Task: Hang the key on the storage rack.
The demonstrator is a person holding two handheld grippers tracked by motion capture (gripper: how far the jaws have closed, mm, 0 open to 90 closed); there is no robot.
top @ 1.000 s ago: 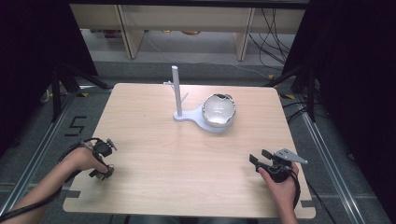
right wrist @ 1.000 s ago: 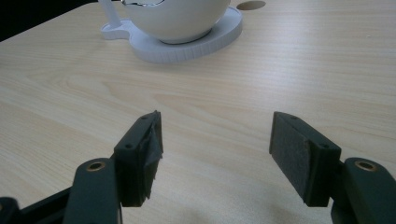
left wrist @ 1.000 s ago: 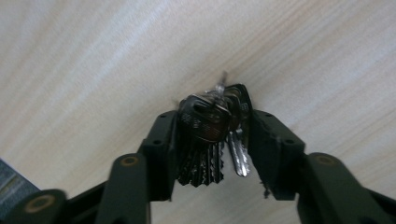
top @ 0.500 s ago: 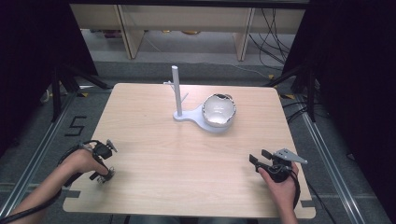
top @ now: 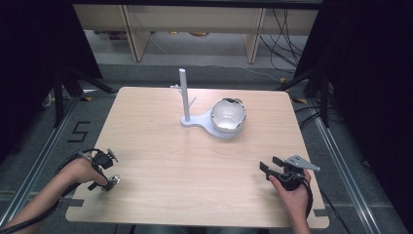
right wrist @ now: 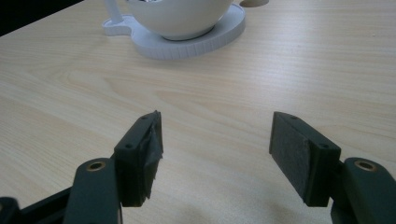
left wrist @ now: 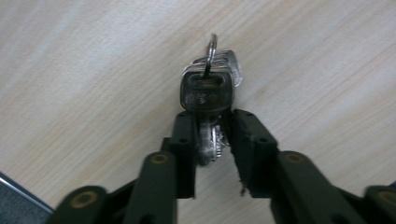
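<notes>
**Keys pinched at the near left corner of the table**

The wooden table (top: 195, 161) carries a white stand (top: 221, 127) toward its far middle: a flat base with an upright post (top: 184, 95) at one end and a white bowl (top: 228, 114) sitting on the other. In the right gripper view the bowl rests on the base's round ribbed part, well beyond the jaws.

The right gripper (top: 272, 168) sits low over the near right part of the table, held in the person's hand. Its jaws stand wide apart with only bare wood between them.

The left gripper (left wrist: 212, 135) is at the near left corner. Its jaws have just been closing and now pinch a bunch of keys (left wrist: 208, 91) by the blades. The dark key head and the metal ring (left wrist: 211, 46) stick out past the pads, close above the wood.
</notes>
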